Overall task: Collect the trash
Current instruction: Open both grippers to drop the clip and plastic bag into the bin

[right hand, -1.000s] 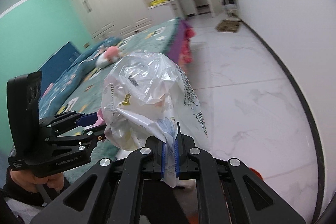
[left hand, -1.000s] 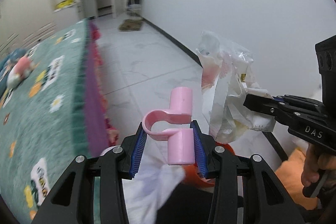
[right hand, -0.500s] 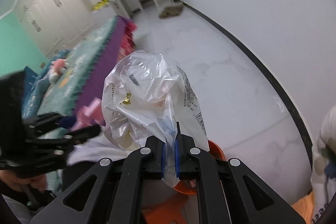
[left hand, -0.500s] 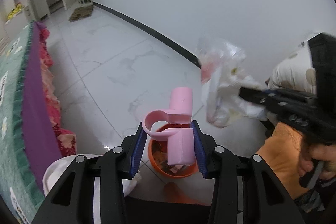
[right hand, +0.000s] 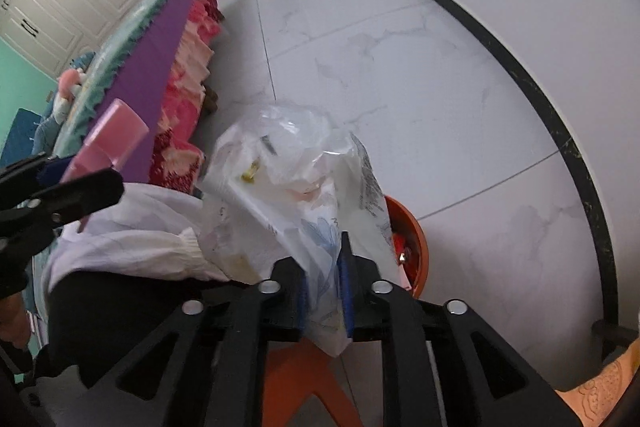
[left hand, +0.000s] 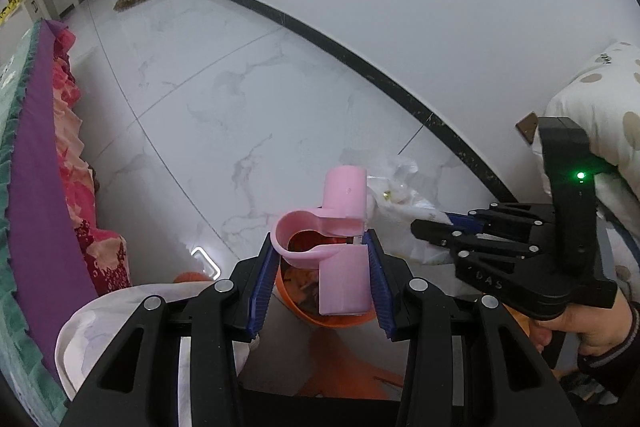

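My left gripper (left hand: pixel 320 267) is shut on a pink plastic piece (left hand: pixel 340 247) with a tube and a curved cup, held just above an orange trash bin (left hand: pixel 316 311) on the floor. My right gripper (right hand: pixel 324 279) is shut on a crumpled clear plastic bag (right hand: pixel 288 187), though its jaws look a little further apart than before. The bag (left hand: pixel 404 211) hangs beside the bin, whose rim (right hand: pixel 412 239) shows behind it. The right gripper also shows in the left wrist view (left hand: pixel 436 227), and the left gripper's finger (right hand: pixel 72 191) shows with the pink piece (right hand: pixel 108 139) in the right wrist view.
A bed with a green cover and purple, pink-frilled skirt (left hand: pixel 36 167) runs along the left. White marble floor (left hand: pixel 240 87) reaches a white wall with a black baseboard (left hand: pixel 360 59). A spotted pillow (left hand: pixel 592 99) lies at the right. An orange stool (right hand: pixel 296 383) is below.
Both grippers have tilted down and lowered toward the orange bin. The bag now hangs close over the bin's rim, and the right jaws look slightly wider on it.
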Demonstrator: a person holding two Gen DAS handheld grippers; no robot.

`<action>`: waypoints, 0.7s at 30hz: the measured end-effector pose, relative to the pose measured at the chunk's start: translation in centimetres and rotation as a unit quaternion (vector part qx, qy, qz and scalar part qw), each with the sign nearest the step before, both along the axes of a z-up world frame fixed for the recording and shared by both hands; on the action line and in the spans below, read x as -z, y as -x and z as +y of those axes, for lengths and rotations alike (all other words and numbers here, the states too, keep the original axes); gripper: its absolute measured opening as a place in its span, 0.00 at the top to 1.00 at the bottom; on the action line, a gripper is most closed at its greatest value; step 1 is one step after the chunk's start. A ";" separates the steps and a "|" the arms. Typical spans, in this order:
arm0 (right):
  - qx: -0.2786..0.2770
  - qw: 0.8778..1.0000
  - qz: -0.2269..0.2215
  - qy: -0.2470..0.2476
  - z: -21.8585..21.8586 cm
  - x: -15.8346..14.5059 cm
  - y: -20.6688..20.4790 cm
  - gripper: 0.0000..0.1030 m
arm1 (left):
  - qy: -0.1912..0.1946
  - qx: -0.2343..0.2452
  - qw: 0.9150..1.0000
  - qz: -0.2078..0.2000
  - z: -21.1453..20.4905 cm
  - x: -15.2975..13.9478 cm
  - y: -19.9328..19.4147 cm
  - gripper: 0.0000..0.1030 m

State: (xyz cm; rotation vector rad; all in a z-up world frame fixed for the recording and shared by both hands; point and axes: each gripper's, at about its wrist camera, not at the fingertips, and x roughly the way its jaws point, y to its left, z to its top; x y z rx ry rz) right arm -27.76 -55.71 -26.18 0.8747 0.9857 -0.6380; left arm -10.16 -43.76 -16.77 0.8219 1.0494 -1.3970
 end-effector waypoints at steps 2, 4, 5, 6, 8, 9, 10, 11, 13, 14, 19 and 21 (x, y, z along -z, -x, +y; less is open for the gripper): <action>0.000 1.000 0.004 -0.004 0.2 0.9 -0.6 0.71 | -0.008 -0.001 1.000 0.002 -0.2 0.5 -0.2 0.57; 0.000 1.000 0.013 -0.008 0.0 1.8 -0.5 0.67 | -0.012 -0.002 1.000 0.002 -0.3 0.7 -0.2 0.57; 0.001 1.000 0.016 -0.012 -0.1 2.1 -0.7 0.66 | -0.015 -0.003 1.000 0.002 -0.3 0.8 -0.2 0.57; 0.001 1.000 0.016 -0.016 -0.1 2.4 -0.7 0.63 | -0.017 -0.003 1.000 0.003 -0.4 0.9 -0.2 0.57; 0.000 1.000 0.019 -0.016 0.0 2.6 -0.7 0.56 | -0.021 -0.002 1.000 0.003 -0.4 1.1 0.0 0.57; 0.000 1.000 0.020 -0.015 0.1 2.6 -0.8 0.49 | -0.023 -0.001 1.000 0.003 -0.5 1.1 0.1 0.57; 0.001 1.000 0.021 -0.013 0.1 2.5 -0.9 0.46 | -0.024 0.000 1.000 0.004 -0.6 1.1 0.3 0.57; 0.001 1.000 0.022 -0.014 0.2 2.6 -0.9 0.43 | -0.024 0.000 1.000 0.004 -0.6 1.2 0.4 0.57; 0.003 1.000 0.018 -0.018 0.1 2.8 -0.9 0.43 | -0.024 0.001 1.000 0.006 -0.8 1.2 0.5 0.57; 0.003 1.000 0.019 -0.019 0.1 2.7 -0.9 0.43 | -0.025 0.003 1.000 0.005 -0.8 1.2 0.6 0.57; 0.008 1.000 0.010 -0.010 0.0 1.9 -0.4 0.43 | -0.029 0.011 1.000 0.008 -1.1 1.5 1.0 0.57; 0.014 1.000 0.008 -0.004 -0.2 1.2 -0.1 0.43 | -0.029 0.016 0.999 0.008 -1.2 1.6 1.3 0.57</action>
